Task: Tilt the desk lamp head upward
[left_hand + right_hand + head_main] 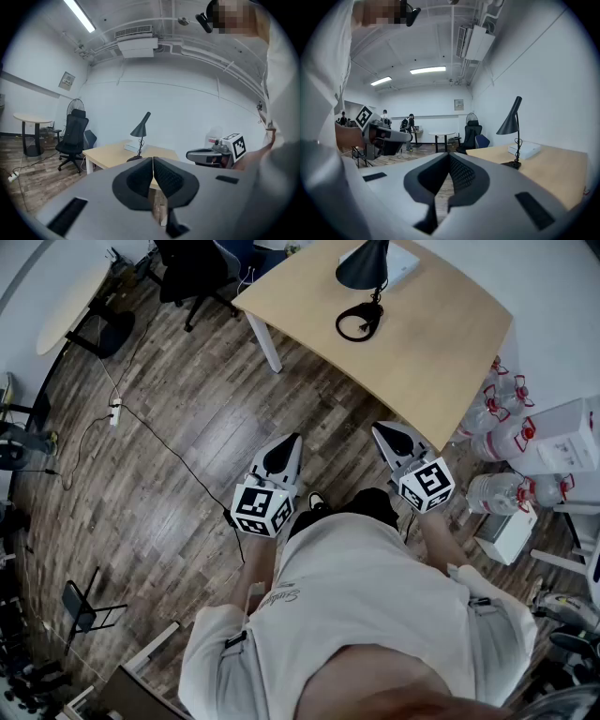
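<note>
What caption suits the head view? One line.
Left gripper and right gripper, both shut, short of the desk lamp on the table.

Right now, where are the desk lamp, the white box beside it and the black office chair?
desk lamp (364, 266): head view, on its black shade.
white box (405, 262): head view, on its top face.
black office chair (77, 129): left gripper view, on its backrest.

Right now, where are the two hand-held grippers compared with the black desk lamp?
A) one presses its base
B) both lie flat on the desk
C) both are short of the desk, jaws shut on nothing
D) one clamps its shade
C: the head view shows the left gripper and right gripper over the floor, jaws together and empty, the desk lamp untouched.
</note>
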{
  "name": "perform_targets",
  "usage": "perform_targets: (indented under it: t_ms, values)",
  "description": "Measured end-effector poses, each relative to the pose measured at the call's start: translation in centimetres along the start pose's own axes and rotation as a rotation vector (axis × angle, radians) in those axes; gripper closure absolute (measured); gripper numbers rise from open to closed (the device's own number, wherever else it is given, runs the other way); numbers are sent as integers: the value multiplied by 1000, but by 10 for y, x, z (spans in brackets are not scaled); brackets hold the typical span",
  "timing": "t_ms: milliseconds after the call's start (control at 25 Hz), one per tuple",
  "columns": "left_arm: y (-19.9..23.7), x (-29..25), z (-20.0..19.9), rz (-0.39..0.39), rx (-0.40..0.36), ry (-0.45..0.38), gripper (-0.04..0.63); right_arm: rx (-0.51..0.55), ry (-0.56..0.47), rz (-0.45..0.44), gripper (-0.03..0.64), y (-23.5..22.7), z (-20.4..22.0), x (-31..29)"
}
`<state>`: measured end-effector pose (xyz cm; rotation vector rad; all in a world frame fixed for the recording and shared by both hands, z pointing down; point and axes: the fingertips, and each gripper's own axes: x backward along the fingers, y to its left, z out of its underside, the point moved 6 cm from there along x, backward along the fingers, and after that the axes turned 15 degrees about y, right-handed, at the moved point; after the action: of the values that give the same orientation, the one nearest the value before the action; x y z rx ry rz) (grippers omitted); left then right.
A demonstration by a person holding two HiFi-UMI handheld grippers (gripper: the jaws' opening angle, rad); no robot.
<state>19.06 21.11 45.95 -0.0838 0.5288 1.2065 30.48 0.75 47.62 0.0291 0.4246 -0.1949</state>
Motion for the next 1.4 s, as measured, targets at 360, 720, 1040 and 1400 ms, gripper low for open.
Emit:
perform_targets:
  t_ms: [360, 720, 1040, 1400]
  values:
    - [19, 8, 15, 10, 7, 12, 578, -26, -41, 41, 621, 12, -9, -16]
    - [36, -5, 16, 17, 28, 37, 578, -37, 37, 48, 621, 2, 4, -33]
    - [74, -33, 6, -12, 41, 95, 578, -104, 59, -18, 621, -21, 12, -94]
    - [141, -83, -53, -12, 10, 129, 578, -170, -3, -27, 621, -66, -18, -182]
